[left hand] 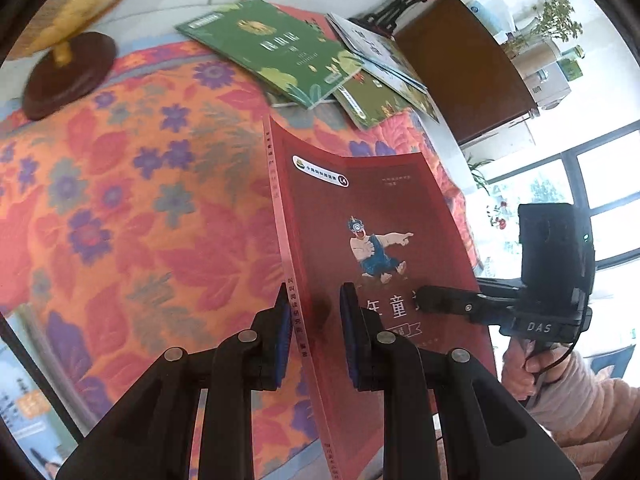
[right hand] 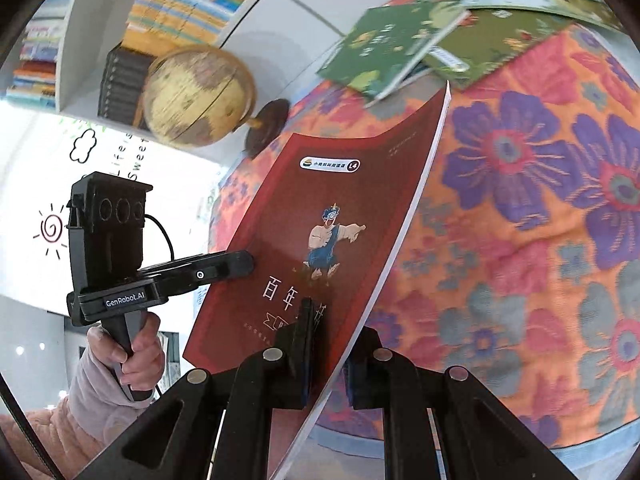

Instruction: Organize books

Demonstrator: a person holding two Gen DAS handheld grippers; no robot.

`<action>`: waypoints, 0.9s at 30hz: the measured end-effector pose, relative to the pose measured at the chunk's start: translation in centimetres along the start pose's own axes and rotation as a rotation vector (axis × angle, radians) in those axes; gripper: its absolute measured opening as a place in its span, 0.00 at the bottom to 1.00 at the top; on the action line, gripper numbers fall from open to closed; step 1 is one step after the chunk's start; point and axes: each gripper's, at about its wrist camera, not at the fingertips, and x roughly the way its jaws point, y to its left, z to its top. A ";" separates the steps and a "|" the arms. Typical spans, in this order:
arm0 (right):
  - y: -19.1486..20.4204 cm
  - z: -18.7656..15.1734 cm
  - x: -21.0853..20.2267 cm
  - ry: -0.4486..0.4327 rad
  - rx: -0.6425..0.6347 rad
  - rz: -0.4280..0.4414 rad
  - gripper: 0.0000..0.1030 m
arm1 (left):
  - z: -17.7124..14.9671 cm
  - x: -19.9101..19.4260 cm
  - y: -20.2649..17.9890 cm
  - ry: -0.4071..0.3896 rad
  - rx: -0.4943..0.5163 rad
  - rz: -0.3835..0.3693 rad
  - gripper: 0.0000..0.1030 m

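Note:
A red book with a cartoon figure on its cover is held tilted above the floral cloth, and both grippers grip it. My left gripper is shut on its spine edge. My right gripper is shut on the opposite, page edge of the same red book. Each gripper shows in the other's view: the right one from the side at the cover, the left one at the cover's left. Farther back a green book lies on a loose pile of several books.
A floral cloth covers the table. A globe on a dark round base stands at its far corner, in front of a white bookshelf full of books. A dark wooden cabinet stands beyond the pile. Sleeved hands hold the gripper handles.

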 end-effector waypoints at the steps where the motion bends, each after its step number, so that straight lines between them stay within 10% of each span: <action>1: 0.6 -0.1 0.2 0.002 -0.012 -0.002 0.11 | -0.2 -0.4 0.2 -0.006 -0.001 0.010 0.18; 27: 15.8 -2.0 12.5 0.135 -0.225 0.010 0.12 | -9.4 -11.9 12.2 -0.183 -0.196 0.084 0.19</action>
